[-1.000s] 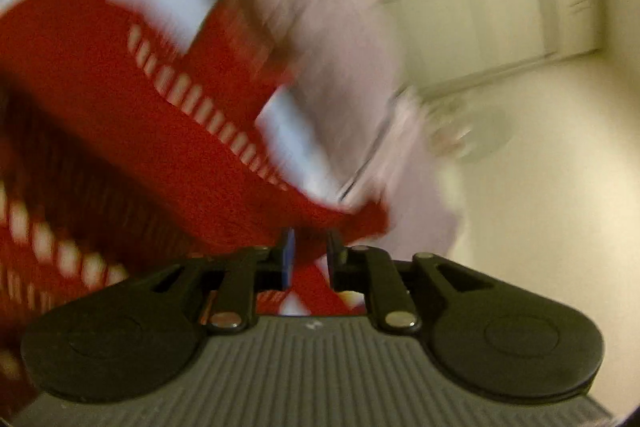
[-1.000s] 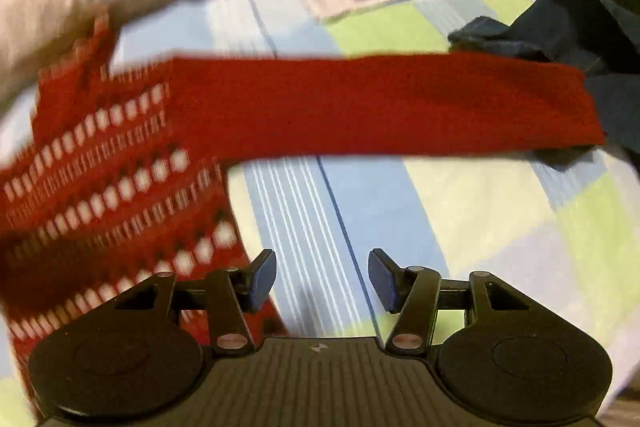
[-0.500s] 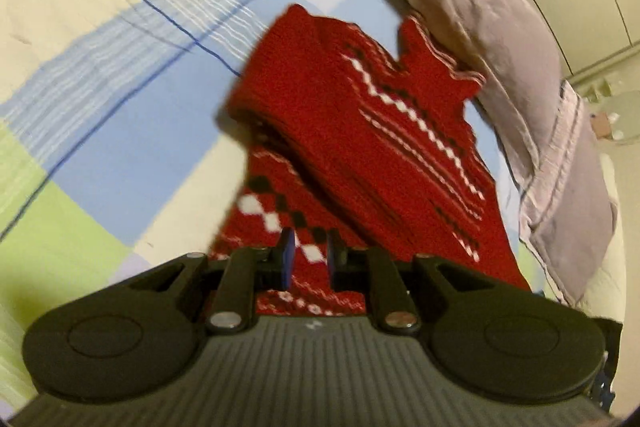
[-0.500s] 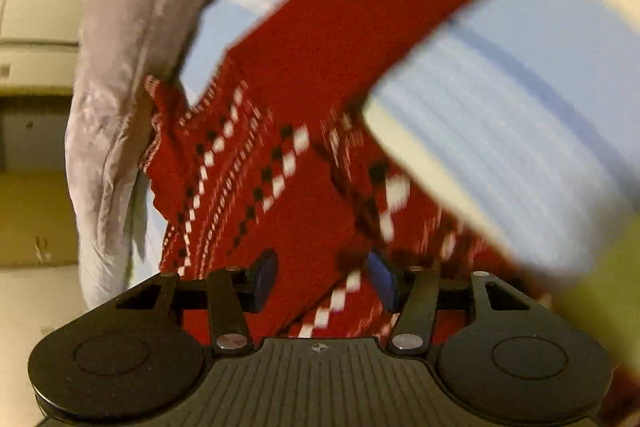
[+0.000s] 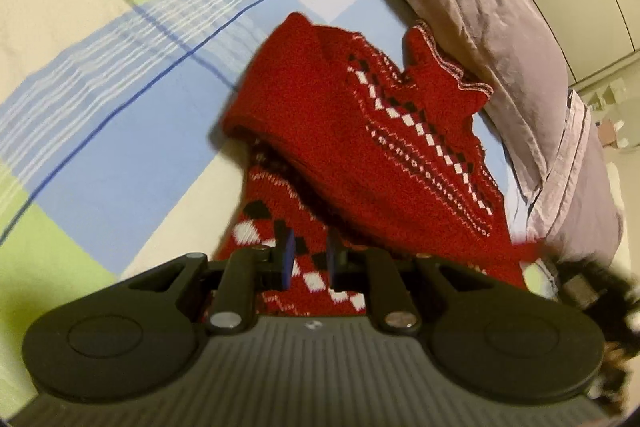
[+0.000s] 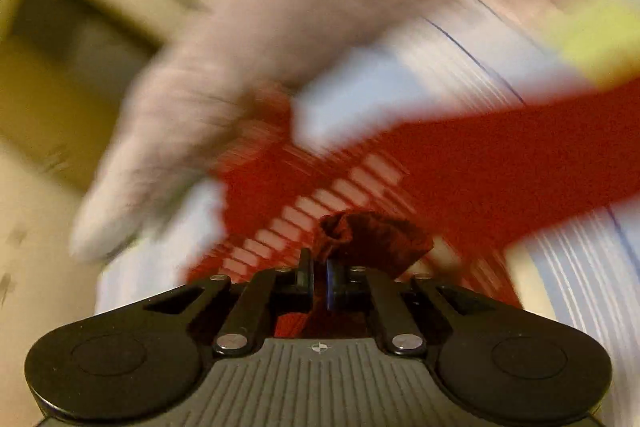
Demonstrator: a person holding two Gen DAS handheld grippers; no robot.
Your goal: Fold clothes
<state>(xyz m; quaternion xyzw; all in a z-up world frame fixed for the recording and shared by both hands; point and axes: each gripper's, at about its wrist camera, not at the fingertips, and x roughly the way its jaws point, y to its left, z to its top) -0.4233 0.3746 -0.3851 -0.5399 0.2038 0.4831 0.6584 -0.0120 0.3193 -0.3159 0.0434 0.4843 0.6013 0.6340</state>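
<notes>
1. Starting on your left: the left gripper point(image 5: 307, 259) is nearly closed, with only a narrow gap between the pads, and the diamond-patterned edge of the red sweater point(image 5: 360, 131) runs right through that gap. It looks pinched, but I can't fully tell whether the pads are actually biting.
2. The sweater is lying on the checked bedsheet point(image 5: 120, 75), up against the grey pillow point(image 5: 500, 27). One flap is already doubled over the patterned layer, so I'd say the first fold is in.
3. Over on your right: the right gripper point(image 6: 319, 273) is clamped tight on a bunched red bit of the sweater. That view is really blurry.
4. Still left, I reckon: the long sleeve point(image 6: 520, 163) is stretched out across the sheet and needs tucking in, then one last fold and a smooth-out.
</notes>
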